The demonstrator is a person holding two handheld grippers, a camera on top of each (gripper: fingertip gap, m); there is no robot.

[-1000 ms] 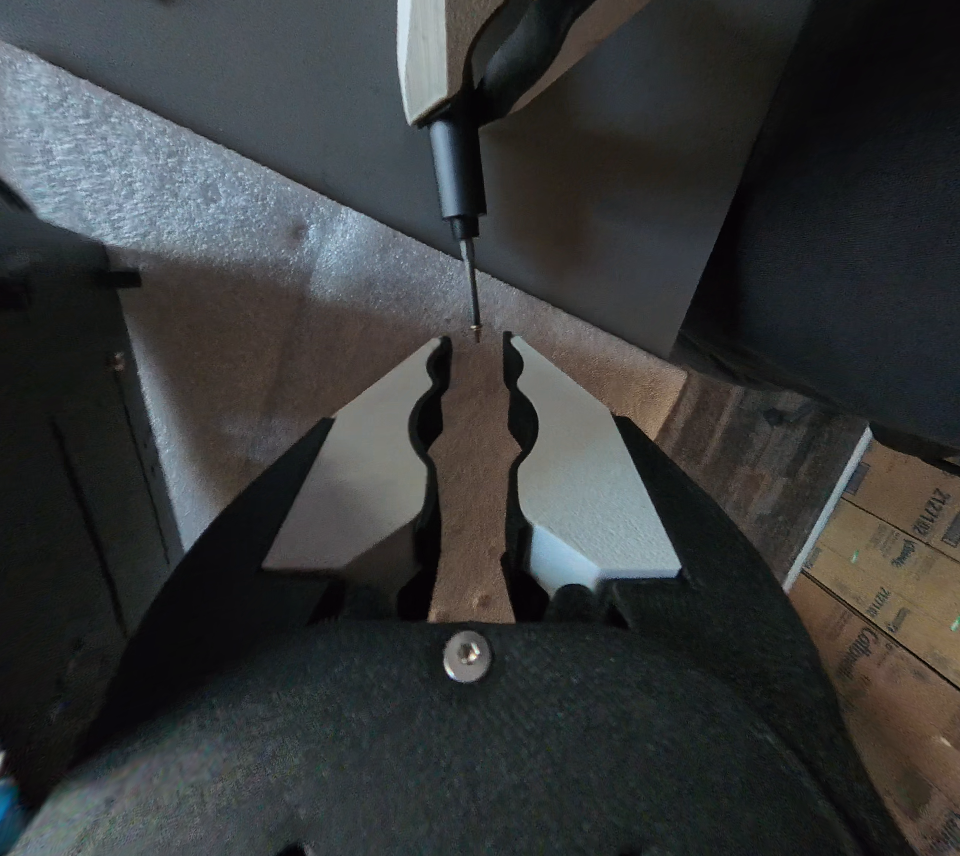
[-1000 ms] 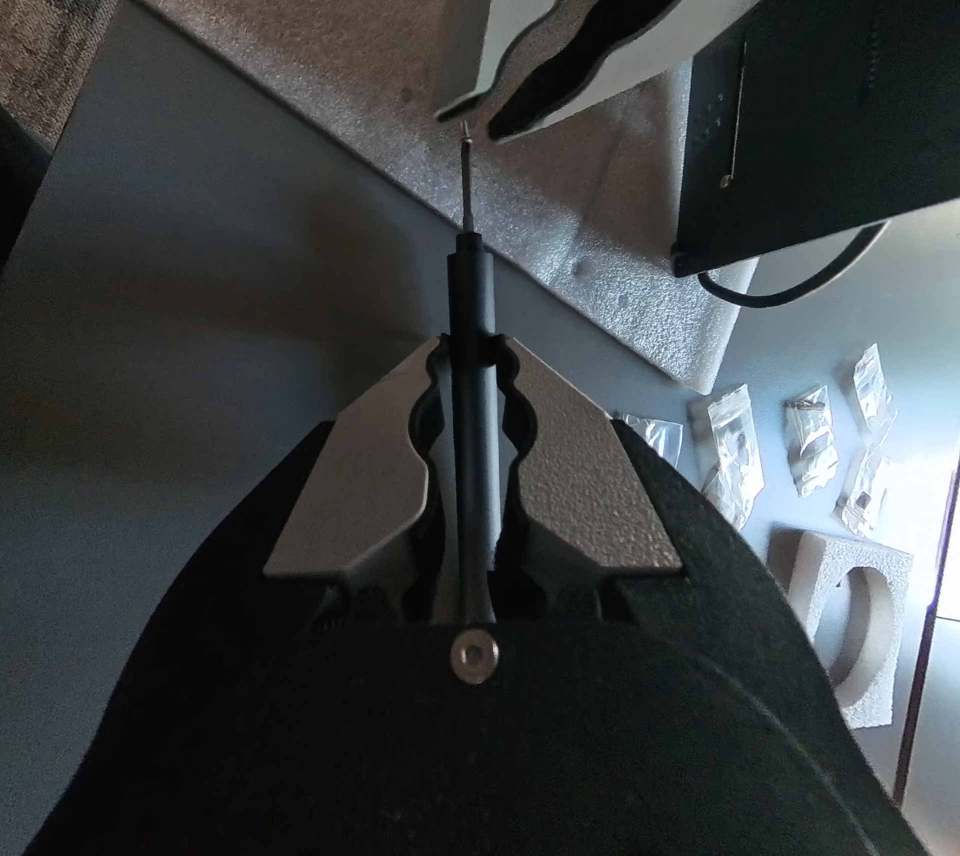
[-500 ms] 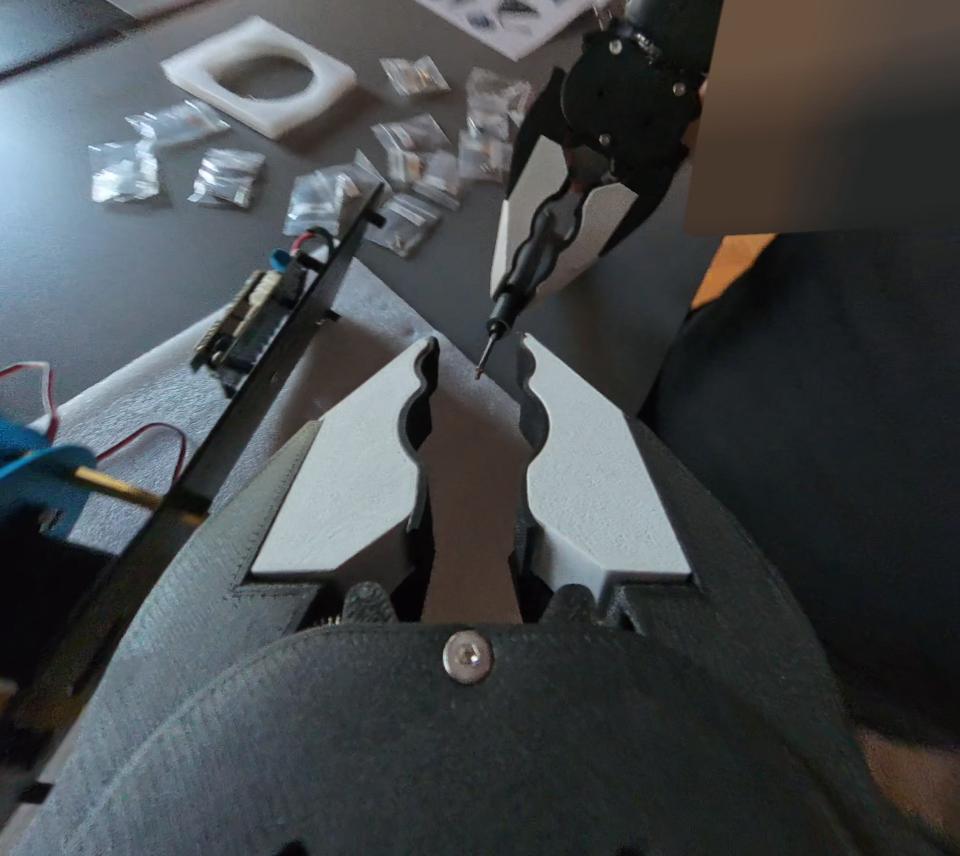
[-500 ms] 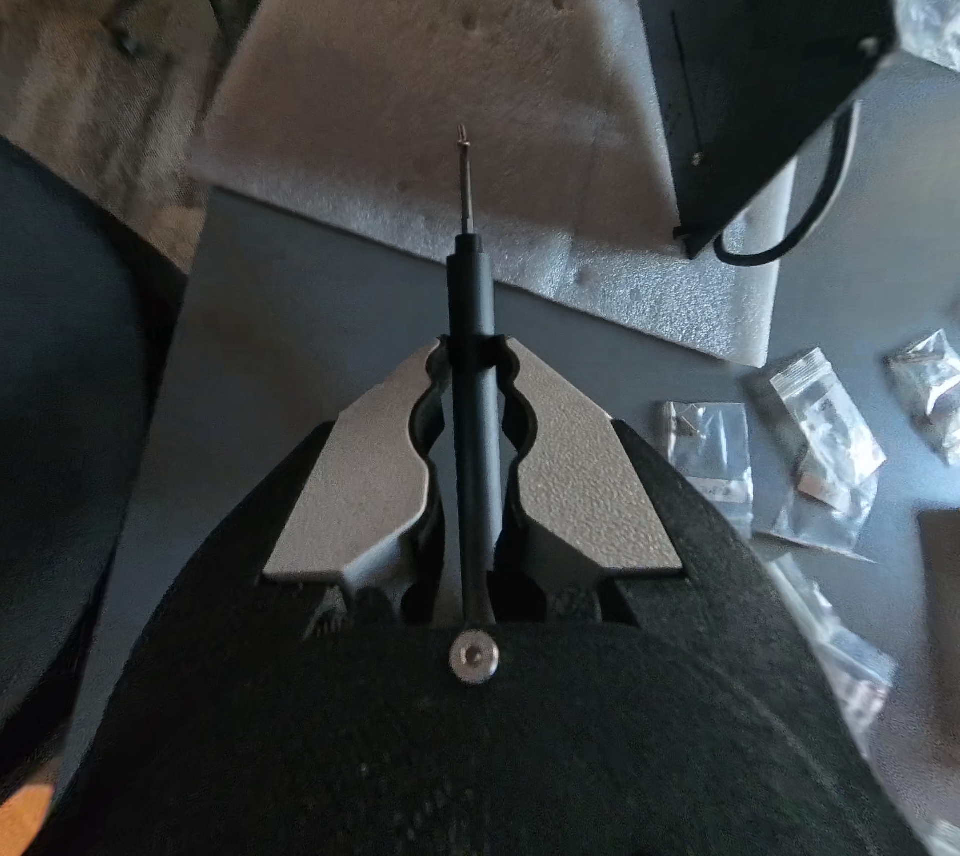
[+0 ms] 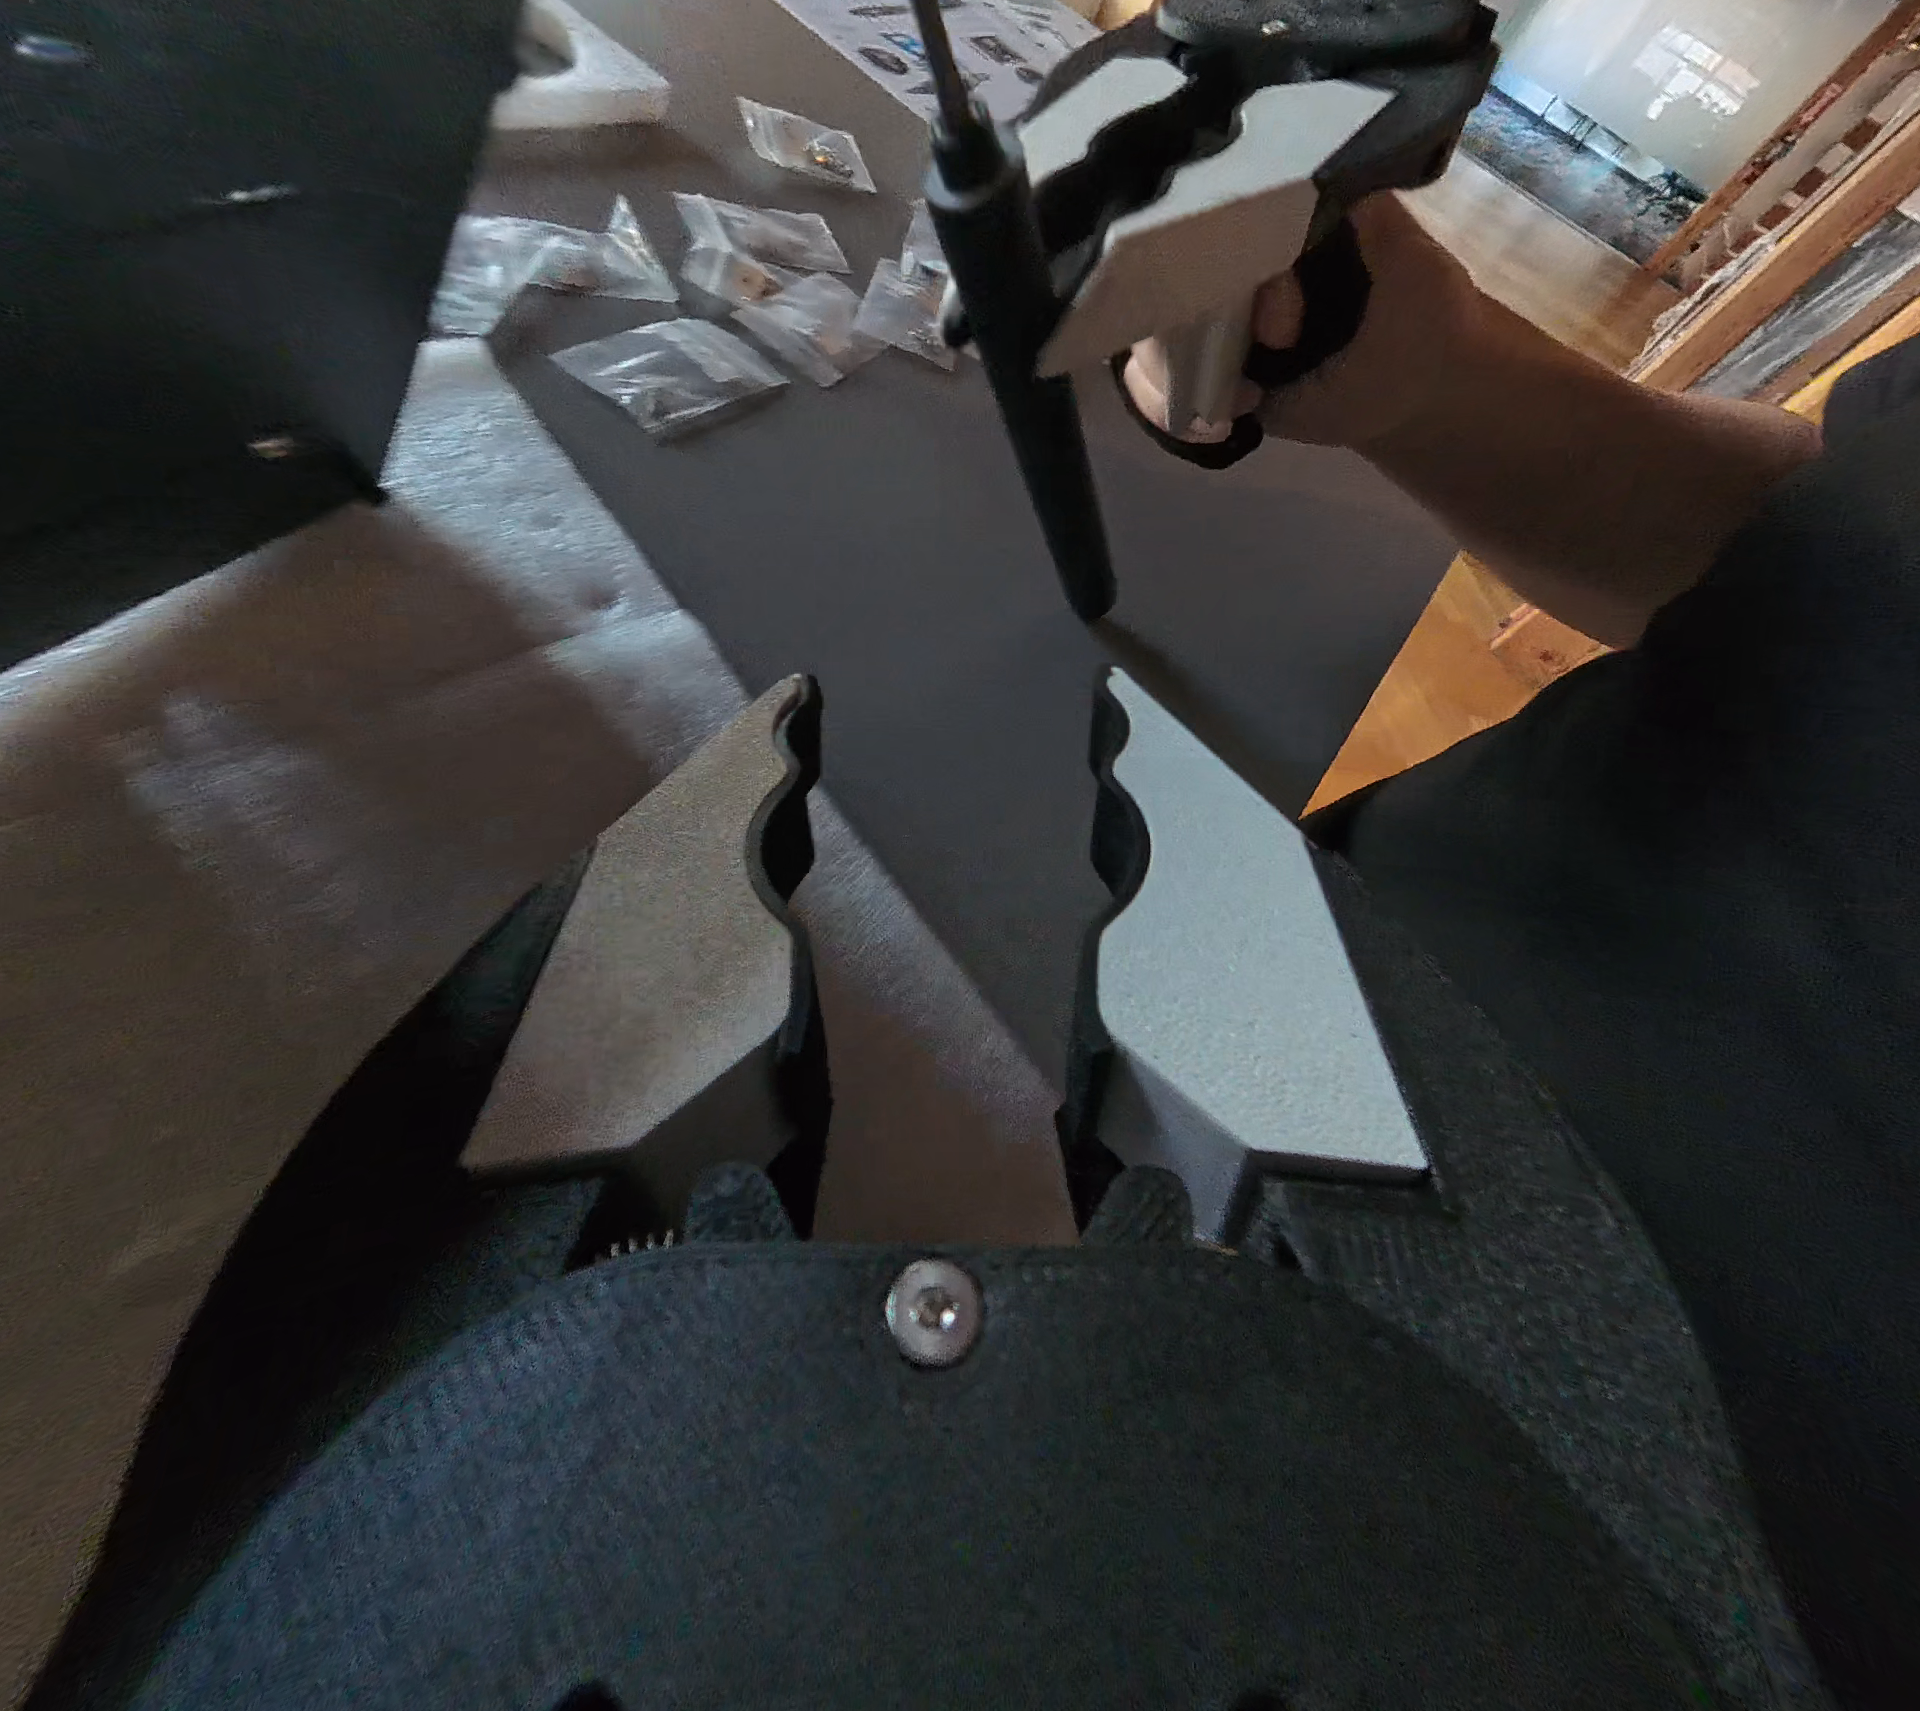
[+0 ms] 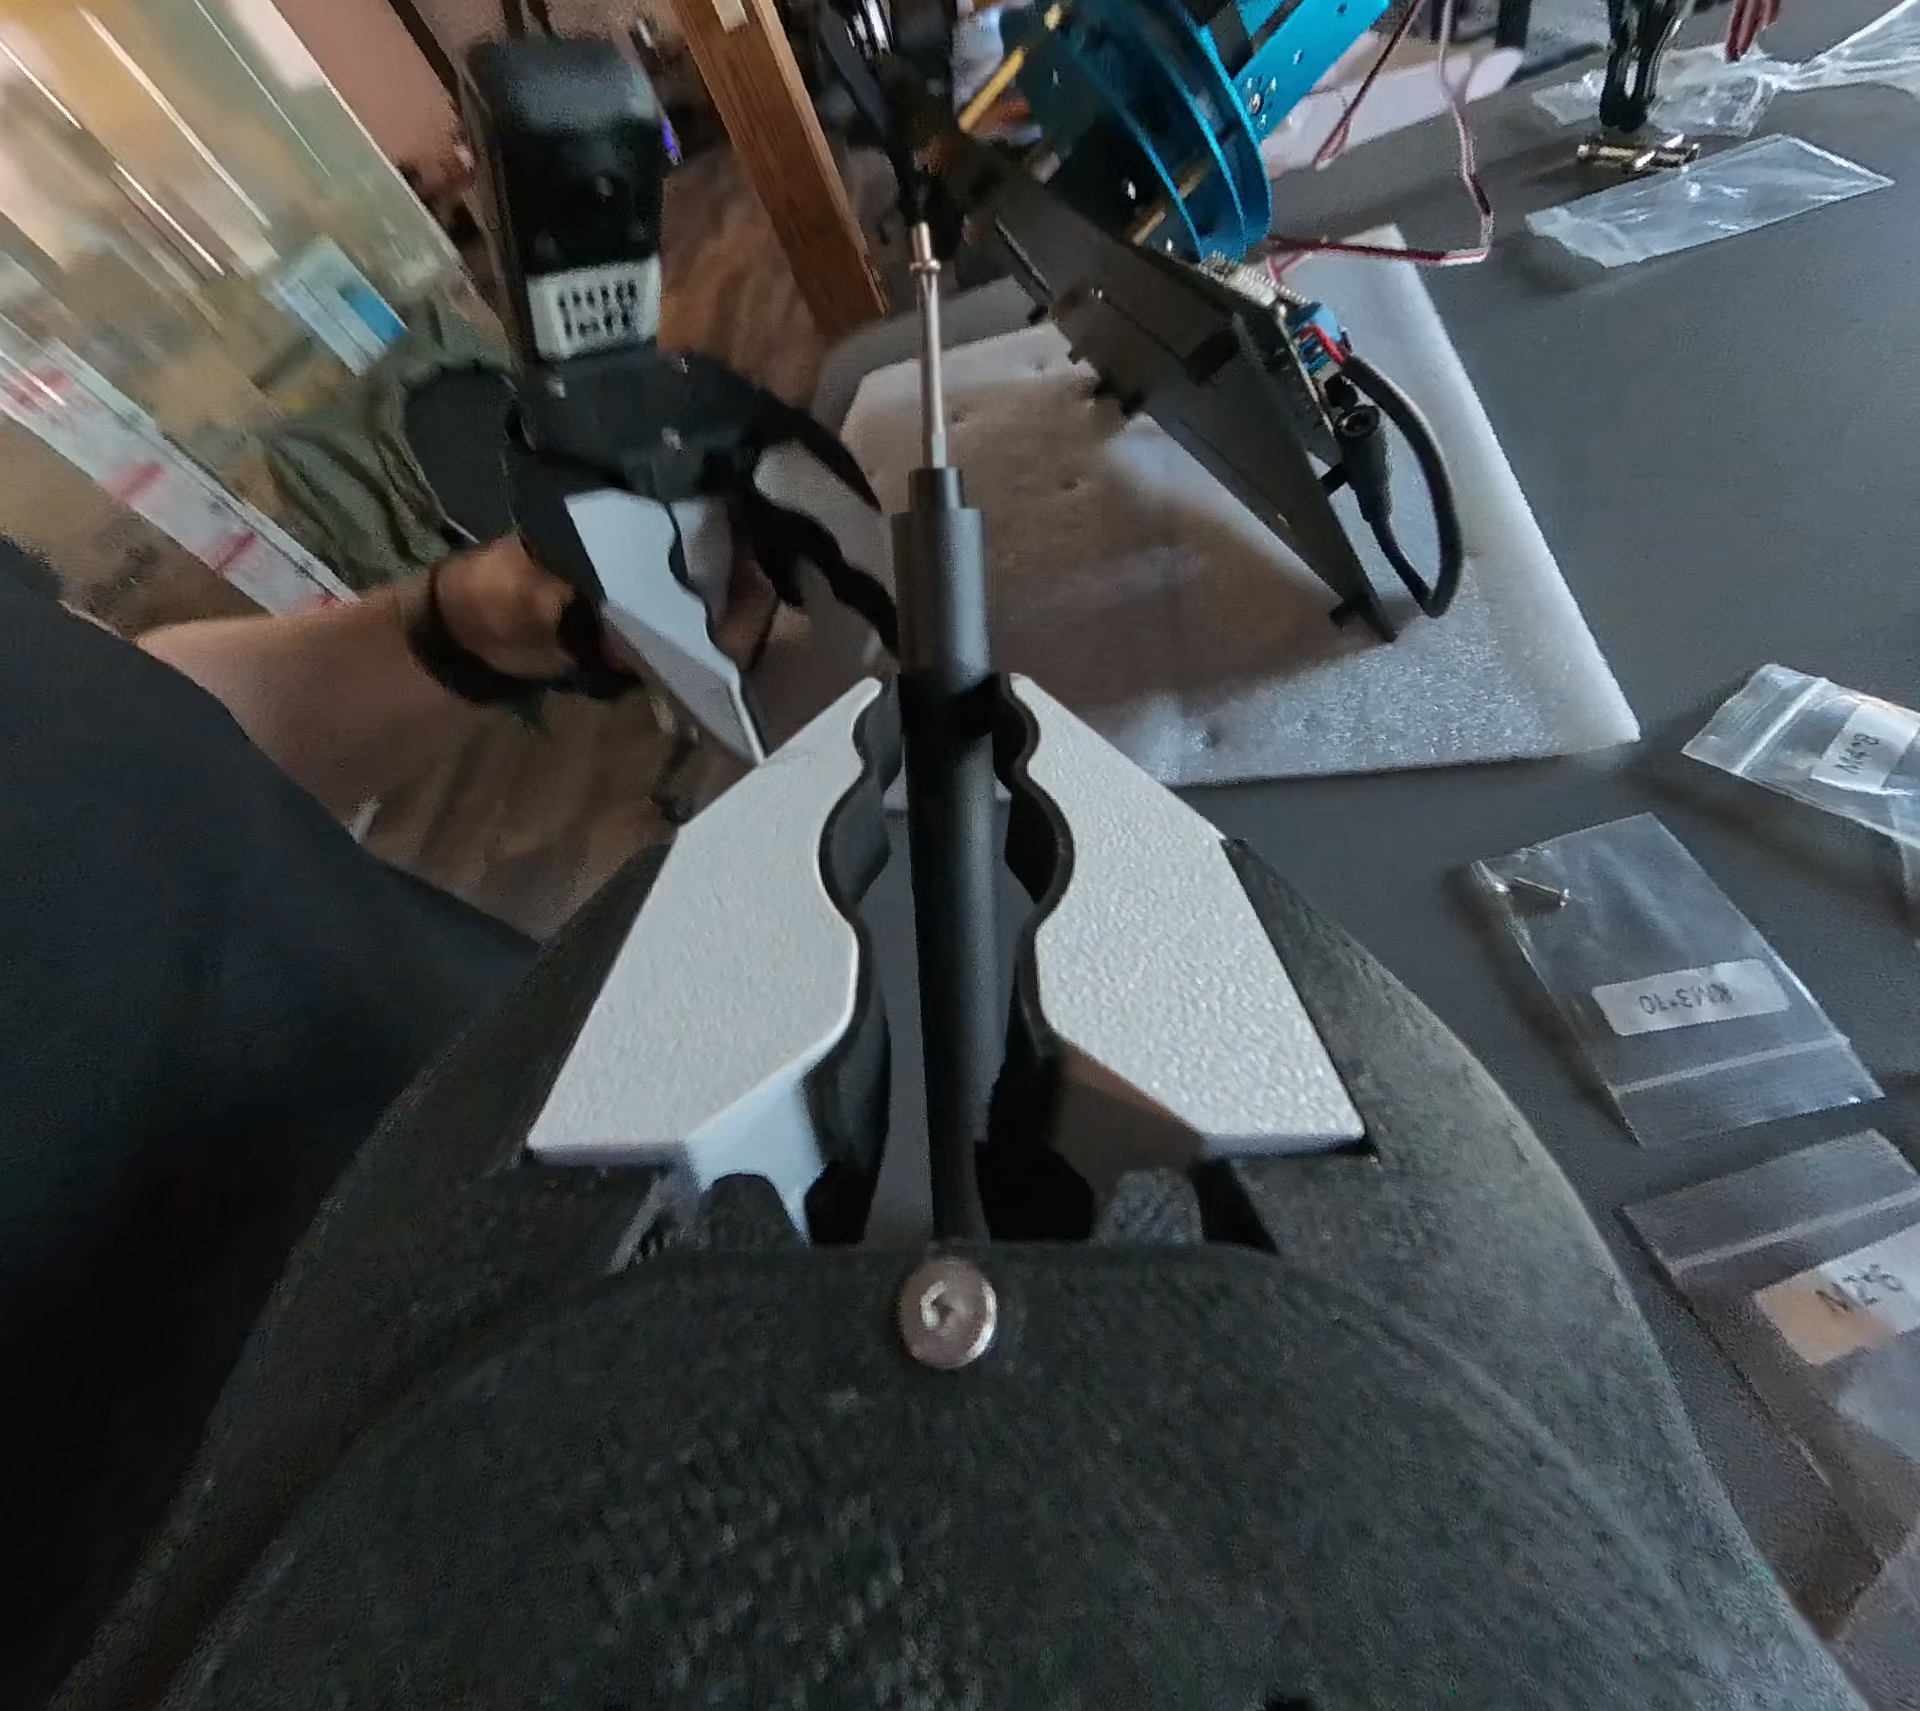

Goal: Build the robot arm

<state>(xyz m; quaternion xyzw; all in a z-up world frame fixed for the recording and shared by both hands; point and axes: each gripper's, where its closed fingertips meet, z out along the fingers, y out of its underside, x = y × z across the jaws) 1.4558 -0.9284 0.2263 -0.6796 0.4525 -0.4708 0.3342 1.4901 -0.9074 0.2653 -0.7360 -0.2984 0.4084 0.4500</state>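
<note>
Both grippers have swung up from the foam since a second ago, when the driver tip sat right at the left fingertips; now they stand apart over the dark table (image 5: pixel 883 518).

The right gripper (image 6: pixel 951 705) is clamped on a slim black screwdriver (image 6: pixel 945 830), whose handle runs straight along the gap between the two fingers, butt end back near the gripper's body. Its thin metal shaft sticks out past the fingertips with a small screw (image 6: pixel 923 267) at the tip, aimed toward the blue metal assembly (image 6: pixel 1174 72) on its tilted black plate (image 6: pixel 1174 352). From the left wrist view the screwdriver (image 5: pixel 1013 331) stands nearly upright, tip up, butt end low and just above the table.

The left gripper (image 5: pixel 954 695) is spread wide and holds nothing, hovering over the edge where the white foam sheet (image 5: pixel 364 674) meets the table. Bare table lies between the two grippers. Small clear bags (image 5: pixel 665 373) lie scattered farther off, well apart from both.
</note>
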